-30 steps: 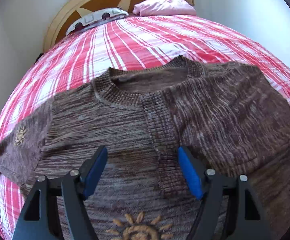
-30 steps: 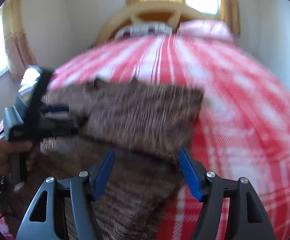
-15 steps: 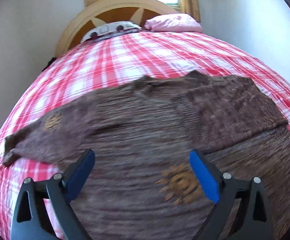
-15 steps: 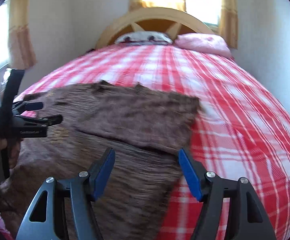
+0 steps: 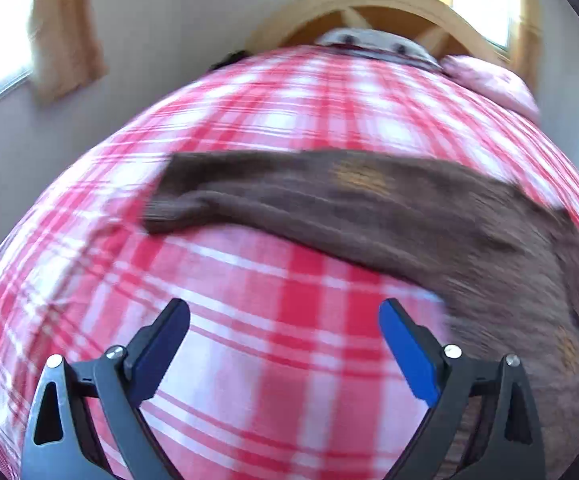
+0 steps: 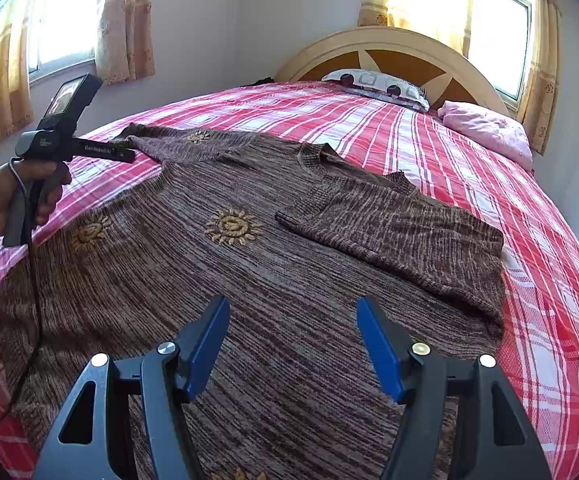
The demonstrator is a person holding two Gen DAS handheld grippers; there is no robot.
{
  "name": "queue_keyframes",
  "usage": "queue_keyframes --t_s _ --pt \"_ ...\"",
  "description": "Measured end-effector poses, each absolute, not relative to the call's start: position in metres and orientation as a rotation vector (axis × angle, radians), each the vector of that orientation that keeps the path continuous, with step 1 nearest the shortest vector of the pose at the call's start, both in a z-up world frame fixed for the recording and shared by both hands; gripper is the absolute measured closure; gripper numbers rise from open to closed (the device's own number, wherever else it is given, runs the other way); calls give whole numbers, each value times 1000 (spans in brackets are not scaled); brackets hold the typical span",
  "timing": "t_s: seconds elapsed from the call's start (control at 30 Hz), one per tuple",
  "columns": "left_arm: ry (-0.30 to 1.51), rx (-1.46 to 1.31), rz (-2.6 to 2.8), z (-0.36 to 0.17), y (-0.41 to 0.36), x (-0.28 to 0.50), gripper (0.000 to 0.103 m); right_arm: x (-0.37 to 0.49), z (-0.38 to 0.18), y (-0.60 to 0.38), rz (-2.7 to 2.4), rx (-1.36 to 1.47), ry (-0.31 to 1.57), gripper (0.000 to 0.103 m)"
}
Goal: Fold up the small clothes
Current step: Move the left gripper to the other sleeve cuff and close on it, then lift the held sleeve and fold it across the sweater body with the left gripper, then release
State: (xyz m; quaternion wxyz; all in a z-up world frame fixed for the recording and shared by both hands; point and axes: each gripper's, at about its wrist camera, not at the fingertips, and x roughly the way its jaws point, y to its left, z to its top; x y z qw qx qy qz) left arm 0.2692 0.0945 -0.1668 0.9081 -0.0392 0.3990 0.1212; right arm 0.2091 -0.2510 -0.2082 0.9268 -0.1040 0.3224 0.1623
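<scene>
Lying flat on the red-and-white plaid bed (image 6: 429, 136): brown knit sweater with sun embroidery (image 6: 249, 264), one sleeve folded in. Your left gripper (image 5: 283, 334) has just been opening, nothing between its fingers; your right gripper (image 6: 293, 334) gapes empty too. Risk: pinching bedcover with the outstretched sleeve (image 5: 289, 196), dragging the fold askew.

Left wrist view blurs the sweater (image 5: 369, 216); its hem runs off-frame.

Daylight from blown-out windows (image 6: 493, 28) at 12 and 10 o'clock, glare there. Right wrist view sharp. Left wrist view motion-blurred: bedspread (image 5: 273, 344) and sweater (image 5: 369, 208) smeared. Heavy fisheye bowing, dark vignette in corners. Shadows soft.
</scene>
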Motion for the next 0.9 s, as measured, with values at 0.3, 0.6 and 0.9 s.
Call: queue_keyframes --t_s 0.3,0.6,0.9 --pt "813 -315 378 -175 181 311 16 215 -215 -255 299 -168 674 36" --pt "826 -472 366 -190 195 337 35 220 -222 -256 288 -165 702 36" --pt "827 -459 358 -192 205 352 90 223 -226 -254 273 -180 722 36"
